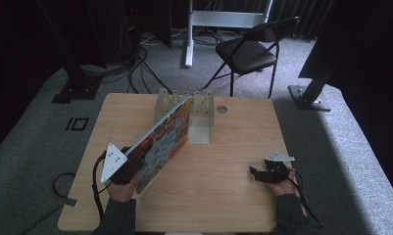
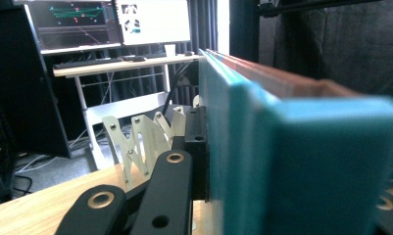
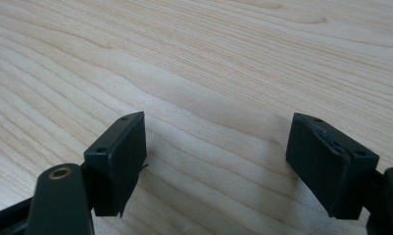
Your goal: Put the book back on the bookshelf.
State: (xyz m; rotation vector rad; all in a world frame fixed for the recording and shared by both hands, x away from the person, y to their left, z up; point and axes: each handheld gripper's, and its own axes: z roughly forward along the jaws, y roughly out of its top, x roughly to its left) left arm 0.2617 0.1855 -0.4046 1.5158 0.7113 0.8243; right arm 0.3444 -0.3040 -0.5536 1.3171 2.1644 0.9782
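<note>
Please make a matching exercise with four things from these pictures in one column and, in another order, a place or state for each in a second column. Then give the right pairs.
1. book
2. right gripper
3. slotted rack
4. folding chair

a. on the floor beyond the table
b. open, holding nothing, close above the wood
c. held tilted, clamped at one edge by the left gripper
d. at the far edge of the table

Pairs: 1-c, 2-b, 3-d, 4-a

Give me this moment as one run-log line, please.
left gripper: shut on book, tilted toward rack | right gripper: open, empty, low over table
</note>
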